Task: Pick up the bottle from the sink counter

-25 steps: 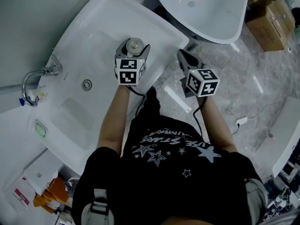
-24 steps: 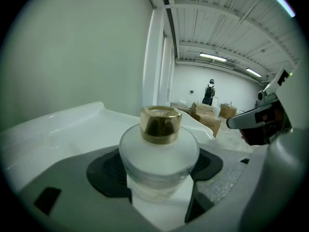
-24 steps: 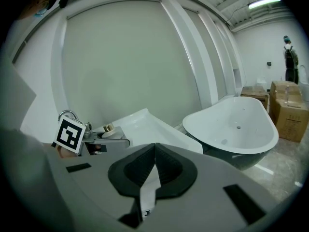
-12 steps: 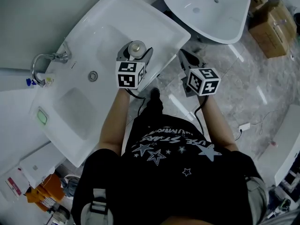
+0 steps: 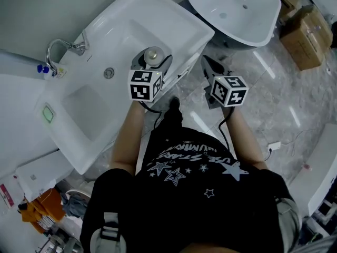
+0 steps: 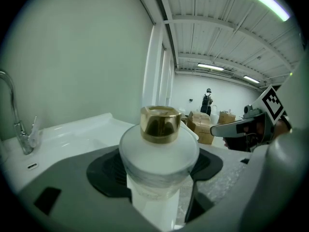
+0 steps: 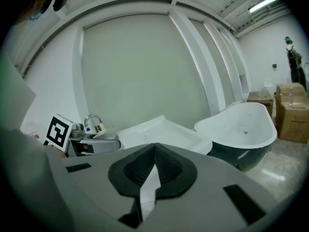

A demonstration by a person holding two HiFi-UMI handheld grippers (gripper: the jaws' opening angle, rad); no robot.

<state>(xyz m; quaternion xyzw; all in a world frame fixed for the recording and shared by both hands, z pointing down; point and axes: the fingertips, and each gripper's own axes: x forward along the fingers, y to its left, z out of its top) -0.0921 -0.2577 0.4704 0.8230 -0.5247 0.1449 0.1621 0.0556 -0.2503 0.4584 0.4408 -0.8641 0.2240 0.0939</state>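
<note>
In the head view, a round frosted white bottle with a gold cap (image 5: 153, 55) is gripped by the left gripper (image 5: 152, 58). It is held over the near right edge of the white ceramic sink surface (image 5: 158, 20). Whether its base touches the surface cannot be told. The rectangular basin with its drain (image 5: 109, 73) and the chrome faucet (image 5: 59, 48) lie to the left, well apart from the bottle. The right gripper (image 5: 207, 63) is held just past the sink's right corner, above the grey marbled floor (image 5: 274, 83). A gap is left between the two grippers. A white bathtub (image 5: 237, 9) stands beyond the corner, and a brown cardboard box (image 5: 305, 30) is seen farther right.

In the left gripper view, the bottle (image 6: 158, 151) stands upright between the dark pads, which are pressed against both its sides. The sink's raised rim (image 6: 91, 122) runs behind it towards the faucet (image 6: 13, 115) at the left. The right gripper (image 6: 236, 128) is seen to the right, with open room behind it.

In the right gripper view, the right gripper (image 7: 154, 151) is closed, its pads meeting with nothing between them. The left gripper (image 7: 94, 145) is seen at the left, with the gold cap (image 7: 100, 127) above it. The sink's corner (image 7: 193, 139) and the bathtub (image 7: 241, 124) lie ahead, apart from the jaws.
</note>
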